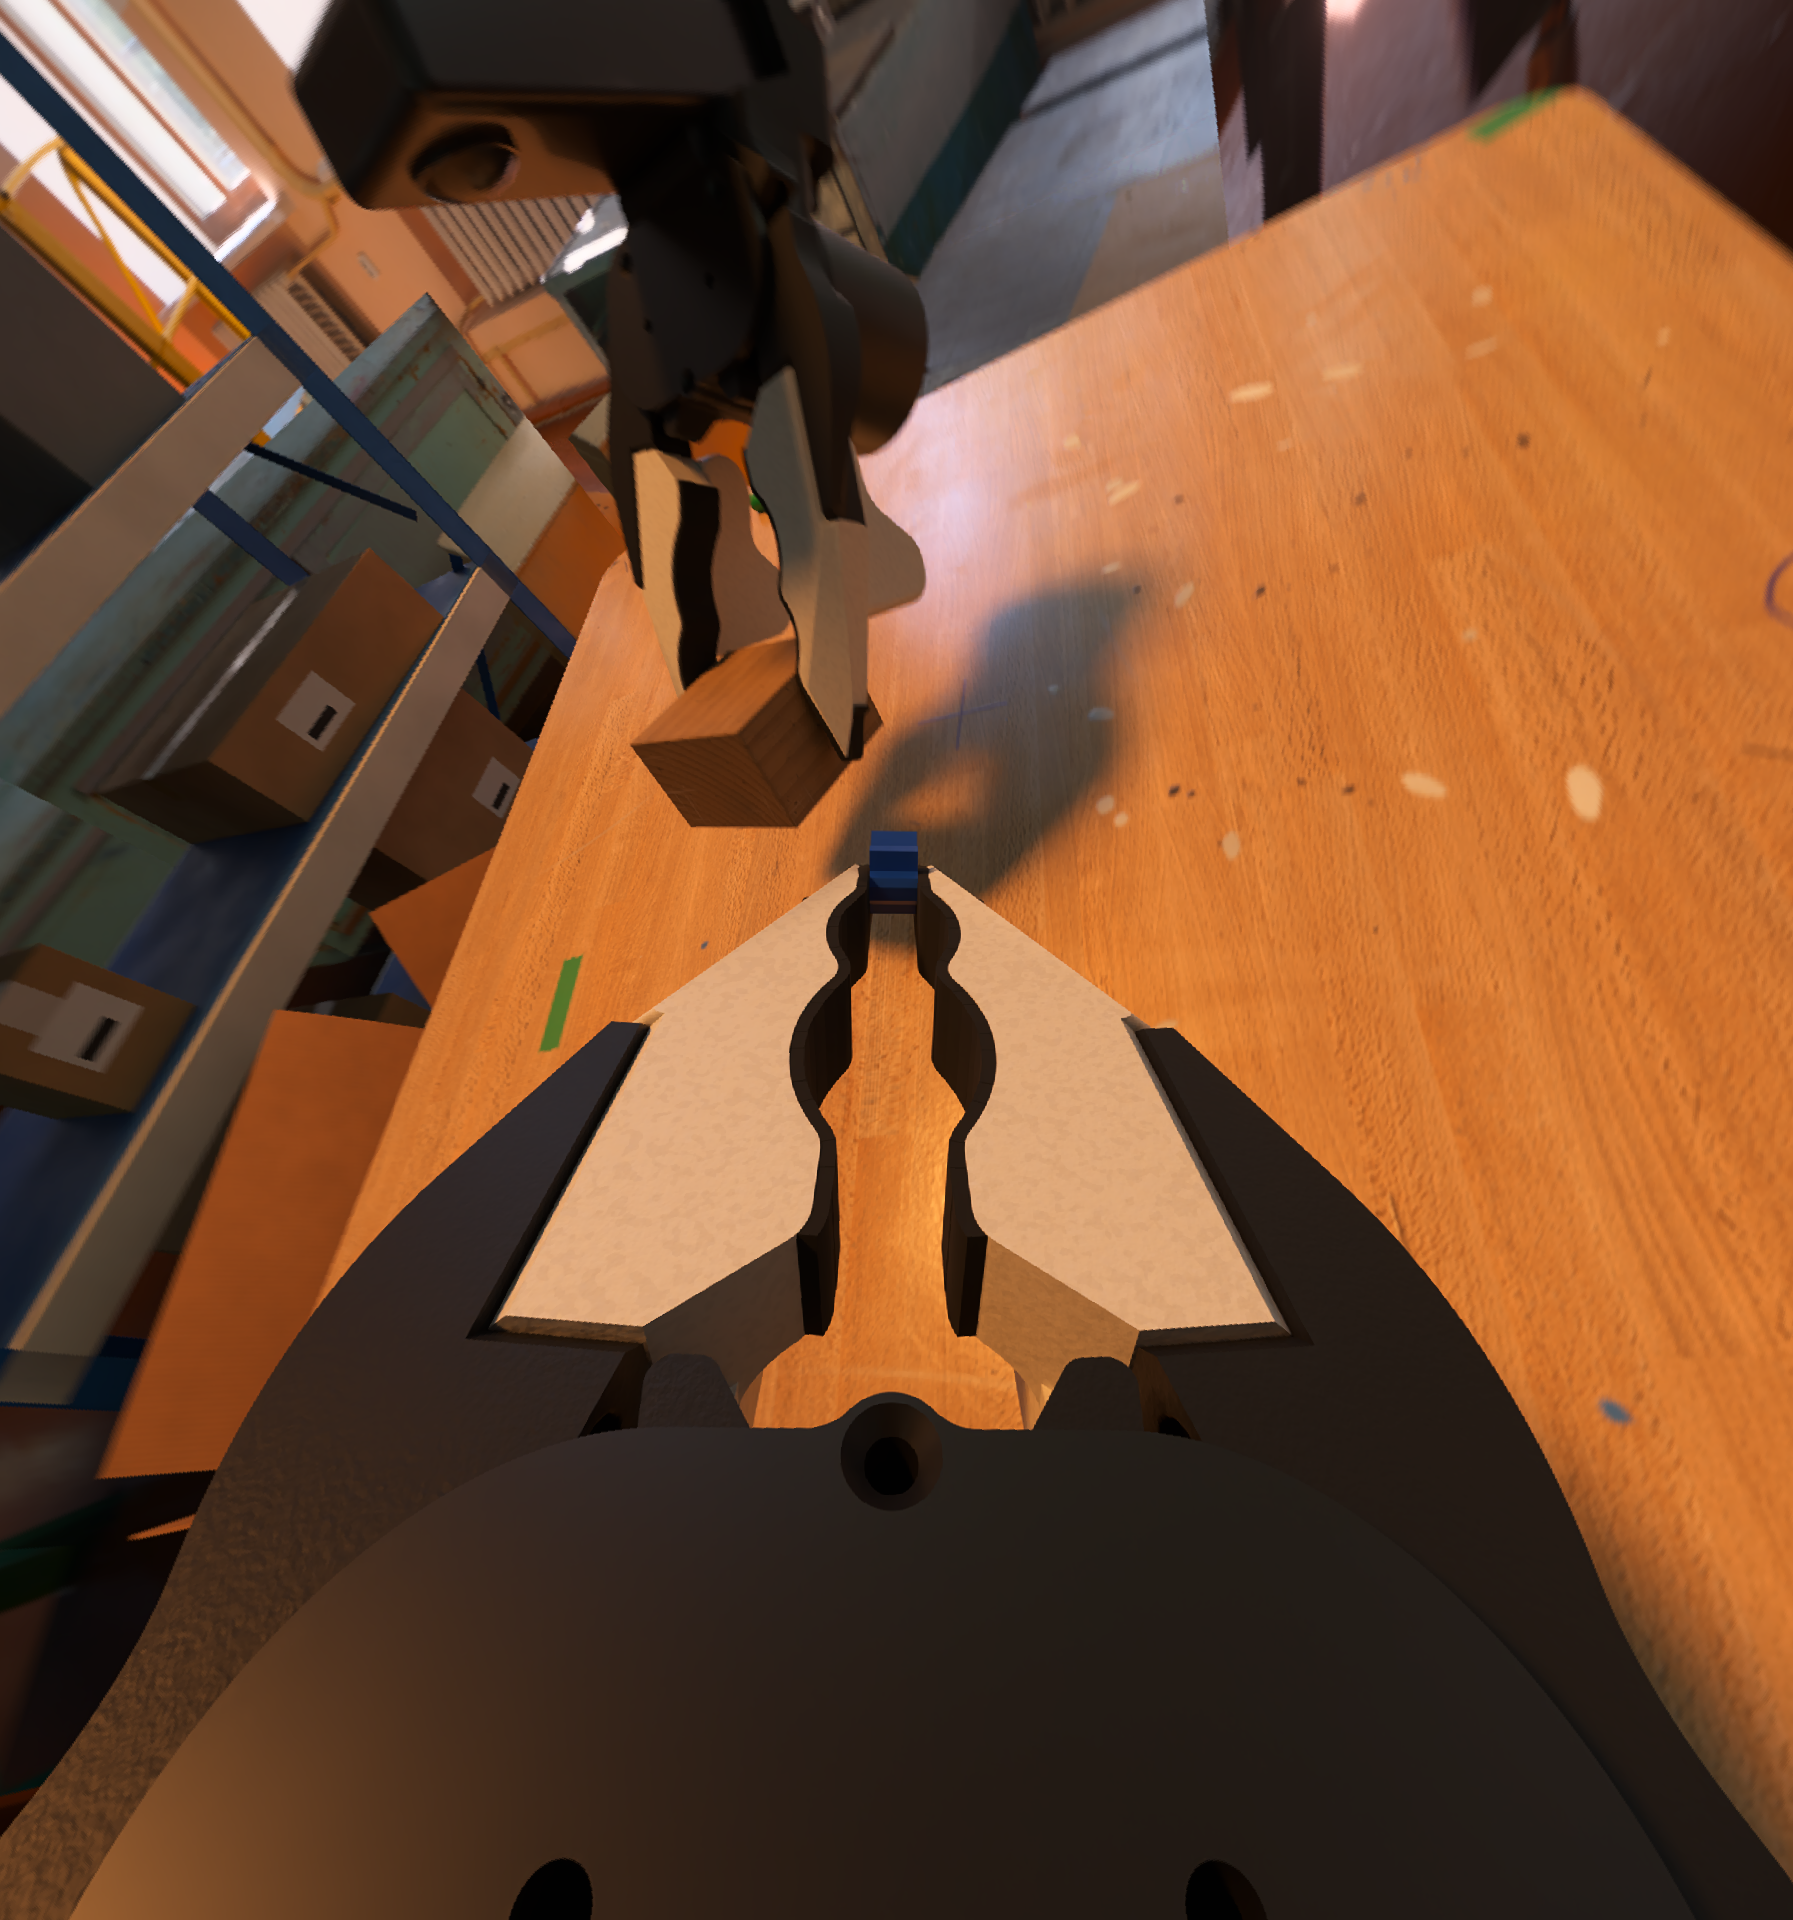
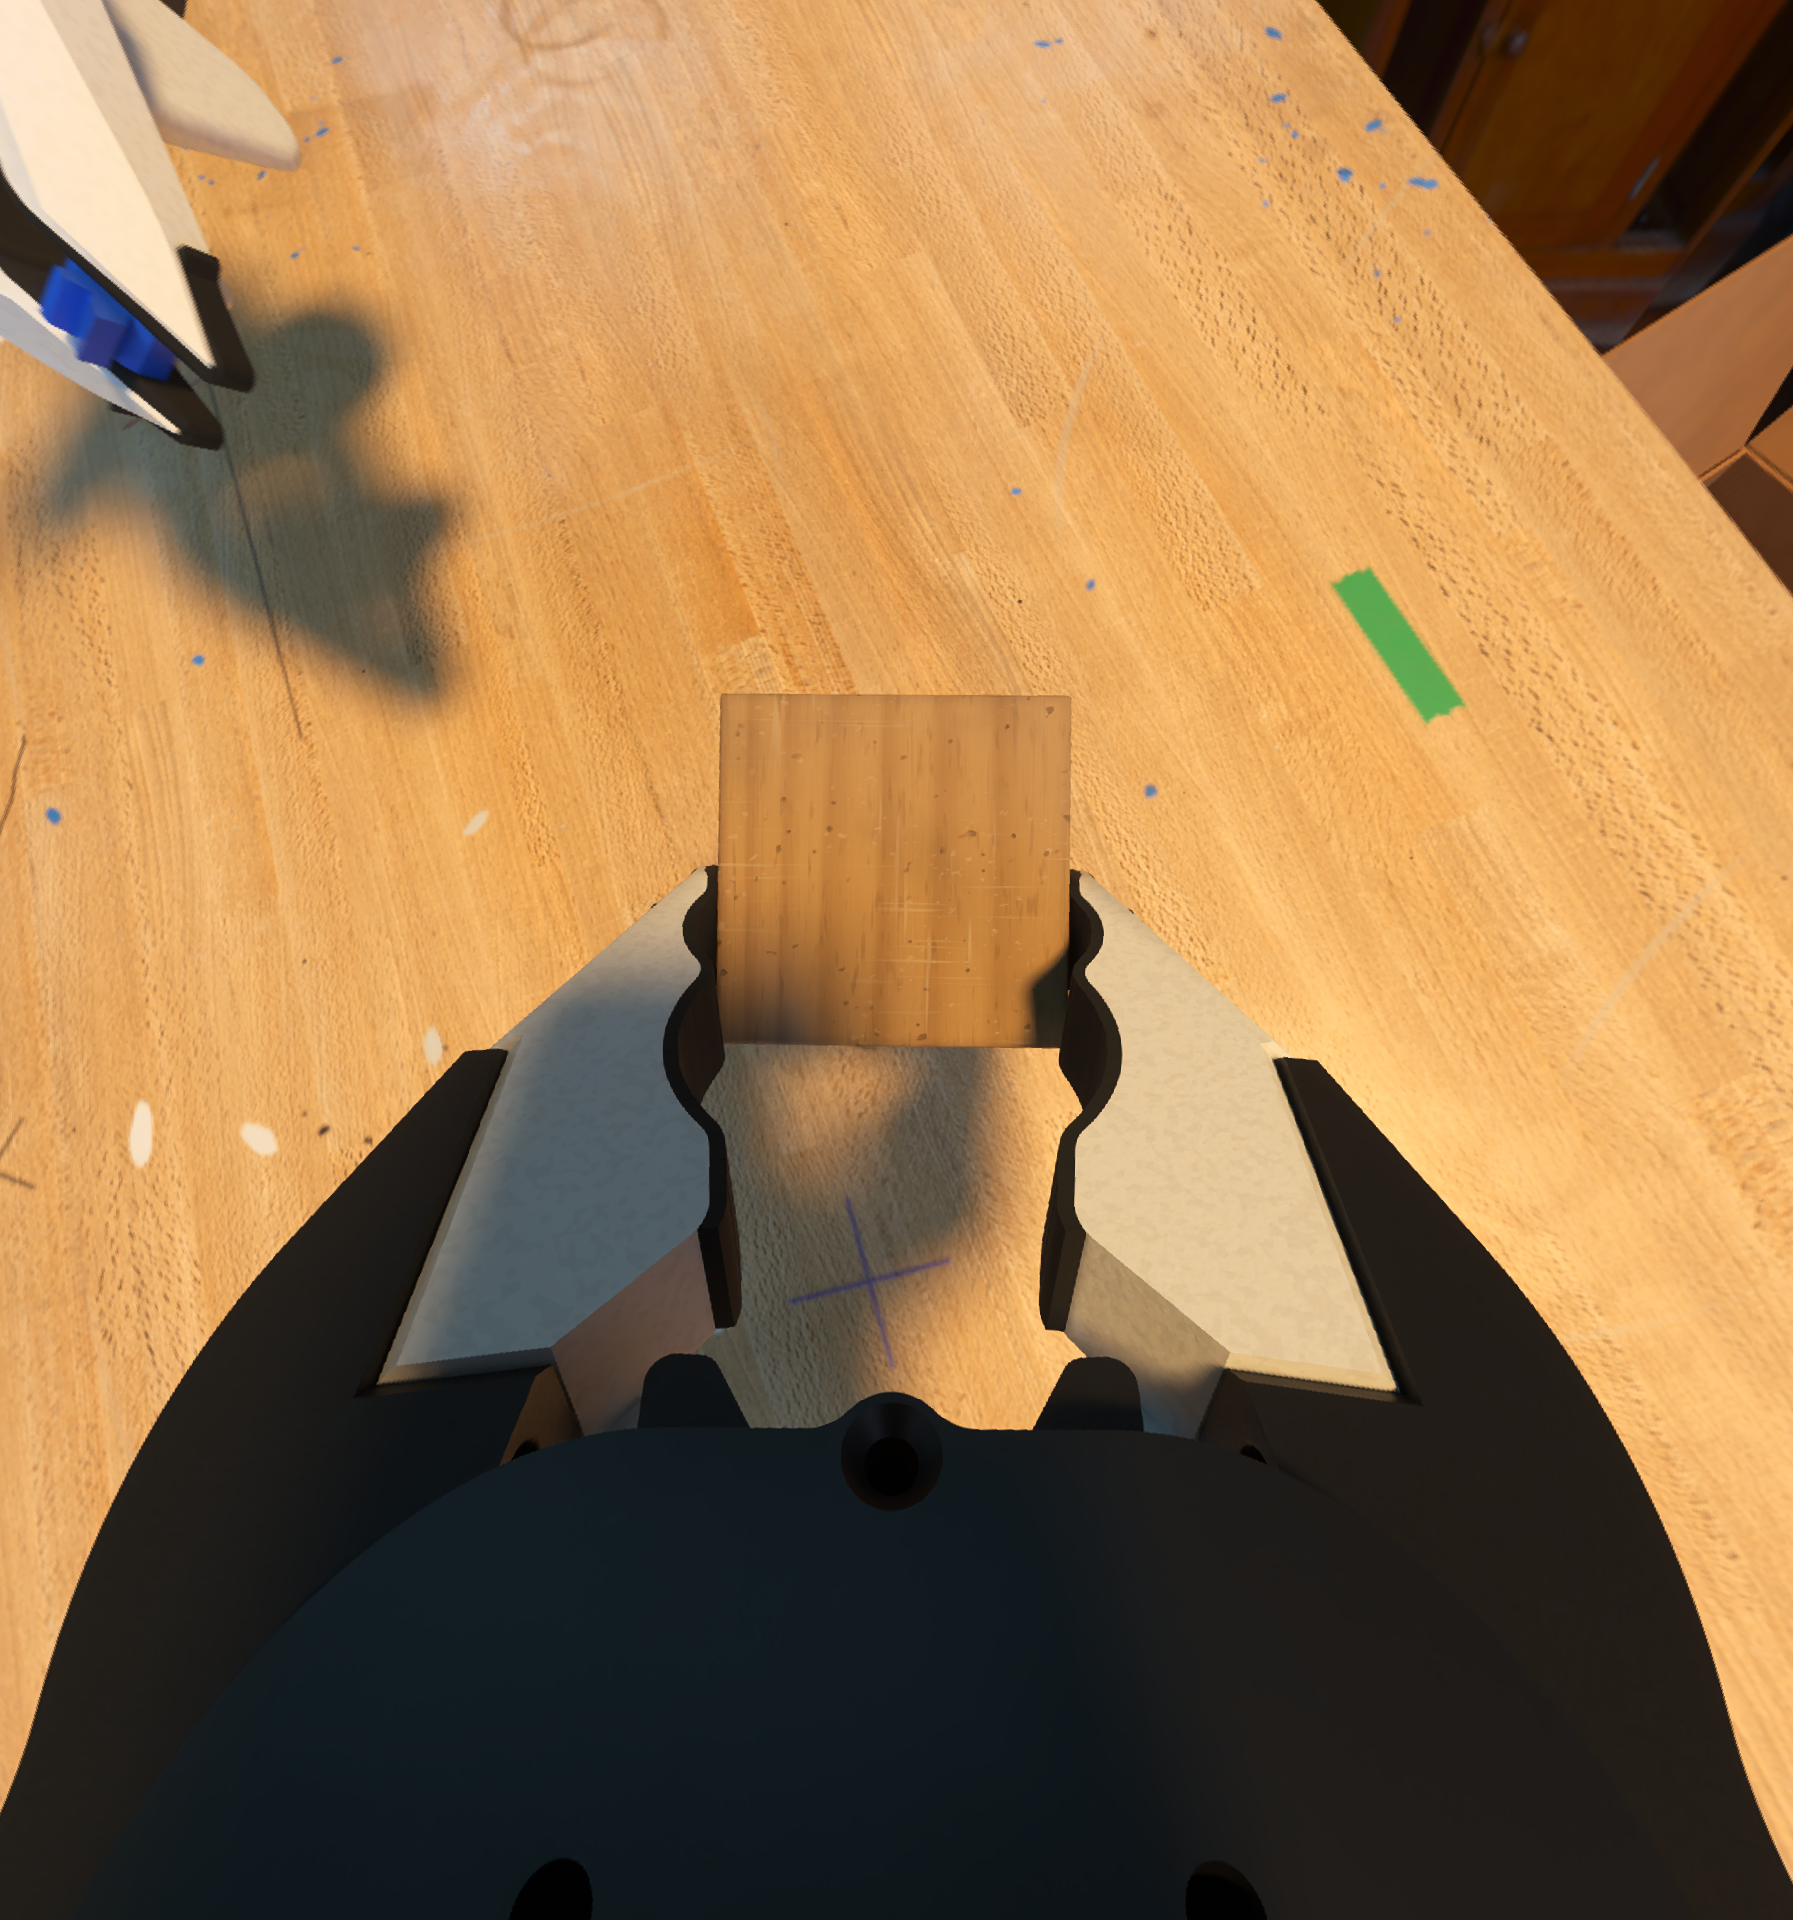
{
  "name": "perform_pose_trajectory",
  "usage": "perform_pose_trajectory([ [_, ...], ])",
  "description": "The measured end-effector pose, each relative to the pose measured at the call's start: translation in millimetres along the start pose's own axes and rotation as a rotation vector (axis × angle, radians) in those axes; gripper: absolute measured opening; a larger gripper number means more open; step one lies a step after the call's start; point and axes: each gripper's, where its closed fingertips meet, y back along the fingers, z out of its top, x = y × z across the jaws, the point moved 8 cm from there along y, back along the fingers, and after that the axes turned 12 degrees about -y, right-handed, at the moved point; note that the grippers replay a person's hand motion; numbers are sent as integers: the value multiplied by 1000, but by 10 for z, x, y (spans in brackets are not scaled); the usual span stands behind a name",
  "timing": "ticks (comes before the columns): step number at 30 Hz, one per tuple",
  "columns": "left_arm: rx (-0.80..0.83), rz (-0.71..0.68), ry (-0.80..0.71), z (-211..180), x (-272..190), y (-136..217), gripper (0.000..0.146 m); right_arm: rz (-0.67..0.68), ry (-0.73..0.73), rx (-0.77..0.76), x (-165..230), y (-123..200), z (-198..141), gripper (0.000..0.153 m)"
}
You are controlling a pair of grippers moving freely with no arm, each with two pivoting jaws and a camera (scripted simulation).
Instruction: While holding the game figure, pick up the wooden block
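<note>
My left gripper is shut on a small blue game figure, pinched at the very fingertips above the wooden table. The right wrist view shows it at top left with the figure between its fingers. My right gripper is closed on two opposite sides of a square wooden block. In the left wrist view it points down onto the block, just ahead of my left fingertips. I cannot tell whether the block is touching the table.
Green tape strips lie near the table edge beside the block. Beyond that edge are shelves with cardboard boxes and an open box. Pen crosses and paint flecks mark the tabletop.
</note>
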Motion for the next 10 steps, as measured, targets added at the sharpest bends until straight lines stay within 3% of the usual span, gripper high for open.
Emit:
perform_pose_trajectory([
  [10,297,114,-516,-7,-207,-135,7,-61,274,-103,224,259,101,65],
])
